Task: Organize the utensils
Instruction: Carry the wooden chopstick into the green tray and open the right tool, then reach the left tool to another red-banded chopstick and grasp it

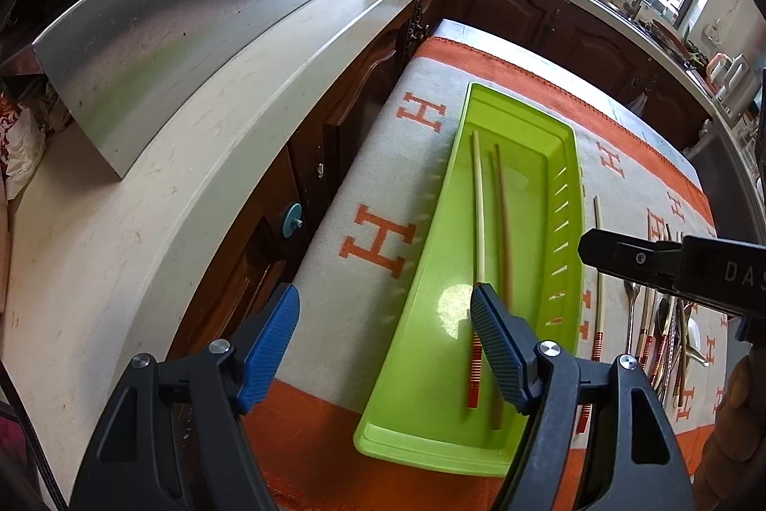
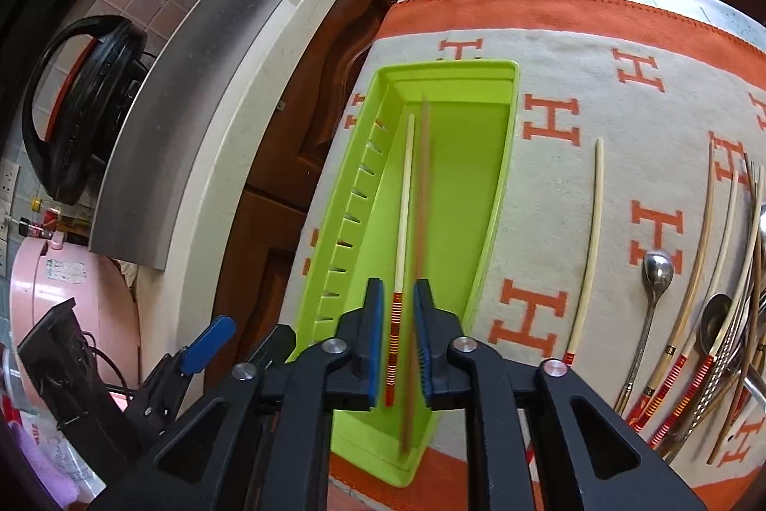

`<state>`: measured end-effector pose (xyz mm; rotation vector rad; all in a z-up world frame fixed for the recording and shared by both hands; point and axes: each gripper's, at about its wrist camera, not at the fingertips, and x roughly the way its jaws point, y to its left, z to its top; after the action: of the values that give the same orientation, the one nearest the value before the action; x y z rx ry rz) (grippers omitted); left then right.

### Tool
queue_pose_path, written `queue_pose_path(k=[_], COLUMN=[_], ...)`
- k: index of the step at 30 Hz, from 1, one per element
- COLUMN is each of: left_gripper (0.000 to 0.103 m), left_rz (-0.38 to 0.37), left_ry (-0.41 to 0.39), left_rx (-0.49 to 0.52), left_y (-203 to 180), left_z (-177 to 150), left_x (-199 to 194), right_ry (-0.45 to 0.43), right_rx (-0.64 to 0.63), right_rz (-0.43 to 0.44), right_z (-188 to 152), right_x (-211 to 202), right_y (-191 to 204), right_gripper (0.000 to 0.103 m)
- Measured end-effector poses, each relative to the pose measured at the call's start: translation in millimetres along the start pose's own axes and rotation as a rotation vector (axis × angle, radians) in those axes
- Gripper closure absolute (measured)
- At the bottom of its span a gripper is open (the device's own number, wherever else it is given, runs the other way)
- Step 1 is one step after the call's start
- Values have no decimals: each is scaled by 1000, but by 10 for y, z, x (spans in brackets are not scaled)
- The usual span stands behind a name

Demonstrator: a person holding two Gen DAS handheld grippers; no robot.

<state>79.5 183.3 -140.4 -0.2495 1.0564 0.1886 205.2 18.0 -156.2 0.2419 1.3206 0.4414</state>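
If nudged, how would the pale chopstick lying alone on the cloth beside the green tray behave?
The pale chopstick looks thin and round, so it would probably roll or pivot. It seems light and stiff. The woven cloth may slow it.

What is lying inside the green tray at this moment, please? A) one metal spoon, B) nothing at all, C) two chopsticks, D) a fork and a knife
C: two chopsticks lie lengthwise in the green tray, one pale with a red-striped end and one brown, while the spoons are out on the cloth.
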Motion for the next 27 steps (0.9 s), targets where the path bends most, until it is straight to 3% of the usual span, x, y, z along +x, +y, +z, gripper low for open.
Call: queue_pose_path(k=[18, 27], left_gripper=[31, 31], left_rz=[-68, -98], left_ry=[39, 79], left_rx=[62, 168], left_y=[-302, -747], left_z=[-101, -203], left_x=[-47, -11], right_ry=[-69, -162], right_rx=[-71, -52], right_rz=[-107, -198], right_z=[-494, -748], right_x=[-528, -909], right_y=[-396, -850], right_gripper=[80, 79])
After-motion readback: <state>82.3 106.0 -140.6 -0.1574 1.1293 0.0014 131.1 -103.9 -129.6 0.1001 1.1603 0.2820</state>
